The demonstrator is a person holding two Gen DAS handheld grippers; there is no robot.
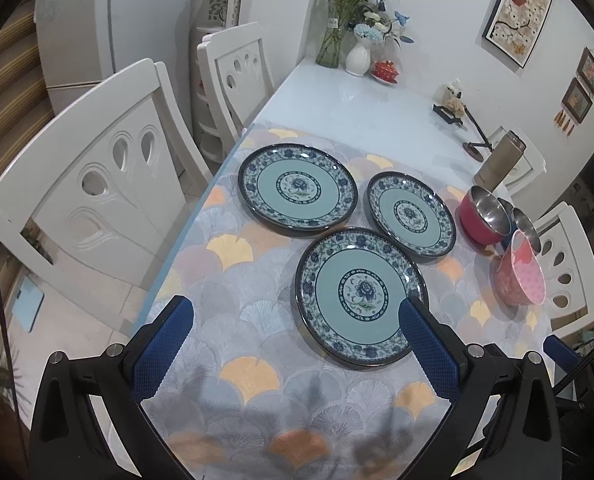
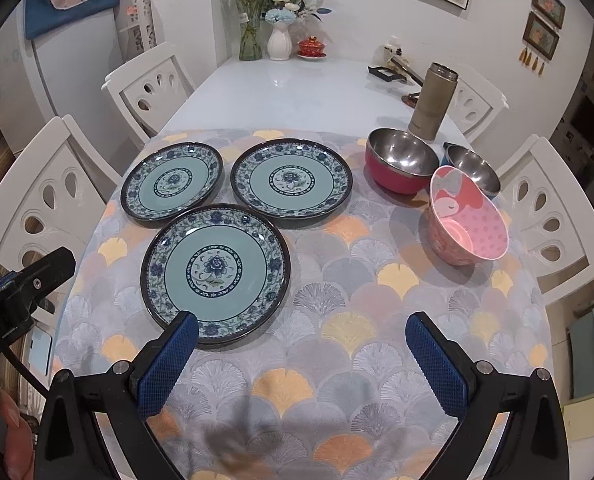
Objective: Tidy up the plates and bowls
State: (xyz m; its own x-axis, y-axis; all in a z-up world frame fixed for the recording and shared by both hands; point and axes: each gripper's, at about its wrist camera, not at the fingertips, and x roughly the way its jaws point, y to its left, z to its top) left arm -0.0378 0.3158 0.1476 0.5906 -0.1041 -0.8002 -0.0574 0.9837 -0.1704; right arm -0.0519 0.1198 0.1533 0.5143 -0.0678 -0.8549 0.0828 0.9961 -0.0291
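Observation:
Three blue-green floral plates lie flat on the patterned tablecloth: a near plate, a far left plate and a far right plate. To their right stand a red steel-lined bowl, a small blue steel bowl and a tilted pink bowl. My left gripper is open and empty, above the cloth at the near plate's left front. My right gripper is open and empty, above the cloth right of the near plate.
A tan thermos stands behind the bowls. Vases with flowers, a red lidded cup and a small figurine sit at the table's far end. White chairs flank both sides.

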